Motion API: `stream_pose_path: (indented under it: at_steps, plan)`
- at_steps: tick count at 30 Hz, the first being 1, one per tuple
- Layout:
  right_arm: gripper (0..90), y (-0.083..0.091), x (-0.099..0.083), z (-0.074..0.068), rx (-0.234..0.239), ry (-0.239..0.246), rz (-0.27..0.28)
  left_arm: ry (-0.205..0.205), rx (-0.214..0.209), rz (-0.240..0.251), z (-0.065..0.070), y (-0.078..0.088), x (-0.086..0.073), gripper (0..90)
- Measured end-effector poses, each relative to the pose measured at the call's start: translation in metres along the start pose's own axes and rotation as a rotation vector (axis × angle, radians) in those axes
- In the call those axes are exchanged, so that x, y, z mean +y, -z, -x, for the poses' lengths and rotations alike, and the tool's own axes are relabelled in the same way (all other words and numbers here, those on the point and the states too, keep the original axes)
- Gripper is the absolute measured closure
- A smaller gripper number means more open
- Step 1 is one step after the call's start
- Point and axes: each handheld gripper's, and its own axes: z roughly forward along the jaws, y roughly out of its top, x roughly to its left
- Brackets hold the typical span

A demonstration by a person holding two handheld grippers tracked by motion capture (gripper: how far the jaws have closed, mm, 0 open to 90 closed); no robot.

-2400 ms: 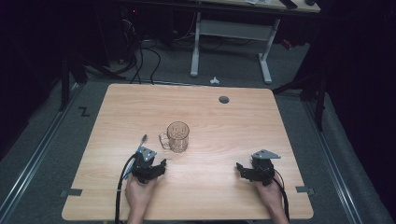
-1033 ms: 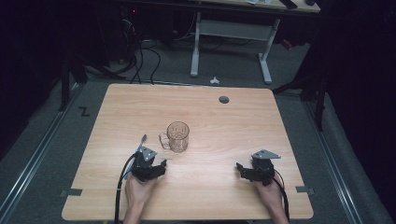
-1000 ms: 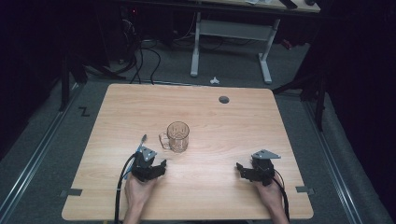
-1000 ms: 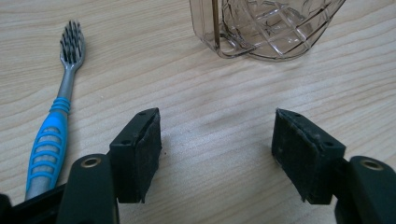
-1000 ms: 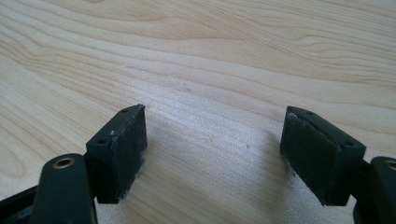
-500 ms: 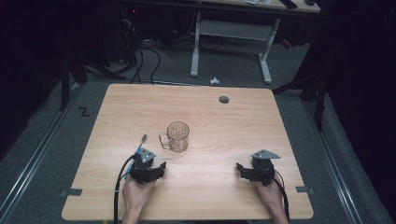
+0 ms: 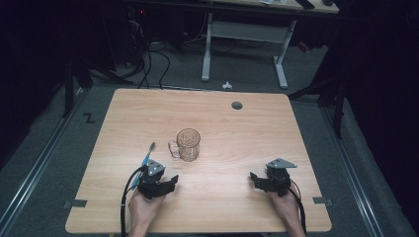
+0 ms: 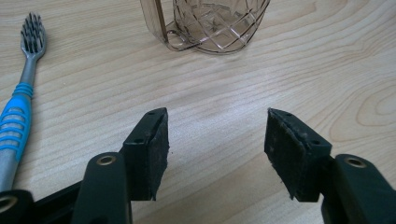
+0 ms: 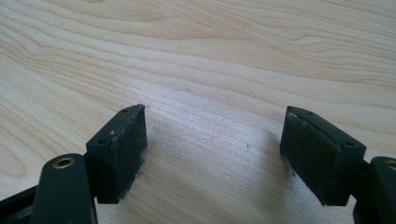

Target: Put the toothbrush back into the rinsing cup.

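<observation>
- The wooden tabletop (image 7: pixel 237 128) carries everything.
- A clear glass mug (image 7: pixel 188 144) stands upright near its middle, handle toward the person's left.
- The left tongs (image 7: pixel 165 181) rest near the front edge, jaws wide apart with nothing between them.
- The right tongs (image 7: pixel 258 180) rest well to the right, likewise gaping and empty.
- A blue-handled toothbrush (image 8: pixel 21 98) lies flat just beside the left tongs.

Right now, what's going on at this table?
A person holds a gripper in each hand at the near edge of the wooden table; nothing is grasped. The left gripper and right gripper both rest open, fingers apart over bare wood. A clear glass mug stands upright mid-table, and a blue toothbrush lies beside the left gripper.
</observation>
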Motion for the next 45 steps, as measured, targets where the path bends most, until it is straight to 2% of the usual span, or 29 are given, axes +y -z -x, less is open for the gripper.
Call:
stream_pose_path:
  at_steps: [3, 10, 18, 27, 37, 40, 45]
  plan:
    - [23.1, 0.0, 0.0, 0.0, 0.0, 0.0, 0.0, 0.007, -0.013, 0.001, 0.0, 0.004, 0.0, 41.3]
    - [23.1, 0.0, 0.0, 0.0, 0.0, -0.001, 0.0, -0.008, -0.003, -0.01, -0.001, 0.014, 0.0, 42.8]
    - [23.1, 0.0, 0.0, 0.0, 0.0, -0.001, 0.0, 0.002, 0.01, -0.006, -0.008, 0.027, 0.001, 43.4]
    - [23.1, 0.0, 0.0, 0.0, 0.0, -0.001, 0.0, 0.008, 0.052, -0.016, -0.022, 0.037, 0.0, 43.8]
    - [23.0, 0.0, 0.0, 0.0, 0.0, -0.001, 0.0, 0.028, 0.098, -0.05, -0.034, 0.043, 0.002, 45.1]
    - [23.0, 0.0, 0.0, 0.0, 0.0, -0.002, 0.0, 0.023, 0.131, -0.067, -0.04, 0.045, 0.006, 46.1]
    - [23.0, 0.0, 0.0, 0.0, 0.0, -0.001, 0.0, 0.024, 0.143, -0.089, -0.045, 0.043, 0.007, 47.1]
